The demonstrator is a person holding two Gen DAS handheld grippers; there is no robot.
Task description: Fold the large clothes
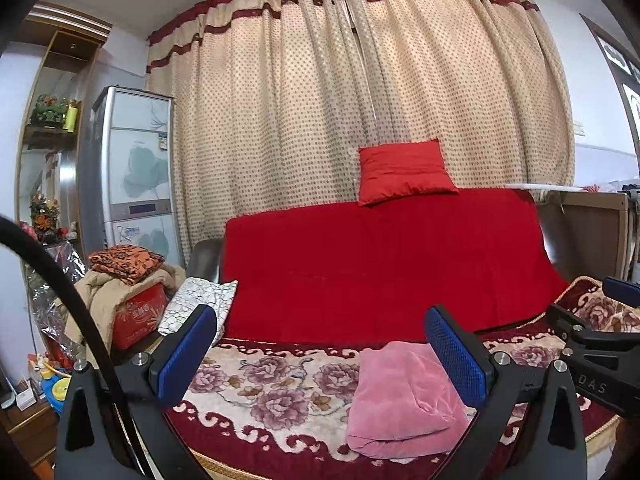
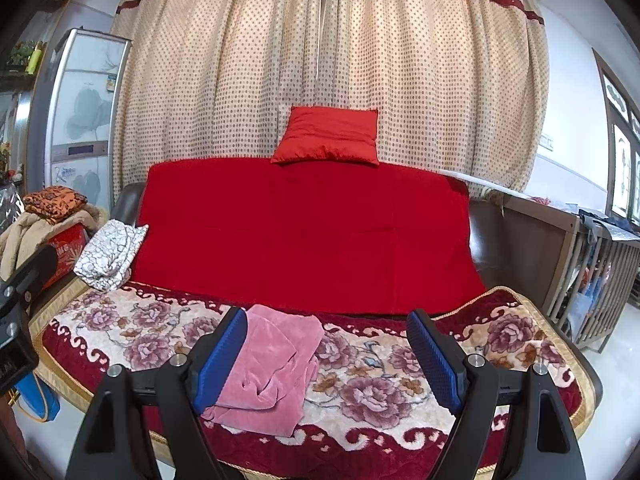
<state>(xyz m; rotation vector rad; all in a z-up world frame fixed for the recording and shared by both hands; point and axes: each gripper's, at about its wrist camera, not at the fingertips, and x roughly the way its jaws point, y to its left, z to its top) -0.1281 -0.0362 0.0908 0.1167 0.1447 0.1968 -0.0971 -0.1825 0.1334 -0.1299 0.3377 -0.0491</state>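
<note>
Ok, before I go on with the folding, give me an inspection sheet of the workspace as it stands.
Surface: sofa seat under a floral blanket, lying flat; red throw over the backrest.
Job's things: pink garment lies folded on the blanket, loose folds at its near edge.
Clutter: white patterned cloth at the seat's left end; red cushion on top of the backrest; pile of clothes and a red box beside the sofa.
Grippers: left gripper open, holding nothing; right gripper open, holding nothing; neither touches the garment.
Cables: black cable arcs past the left gripper.
Surroundings: dotted curtain, refrigerator, wooden slatted furniture.
</note>
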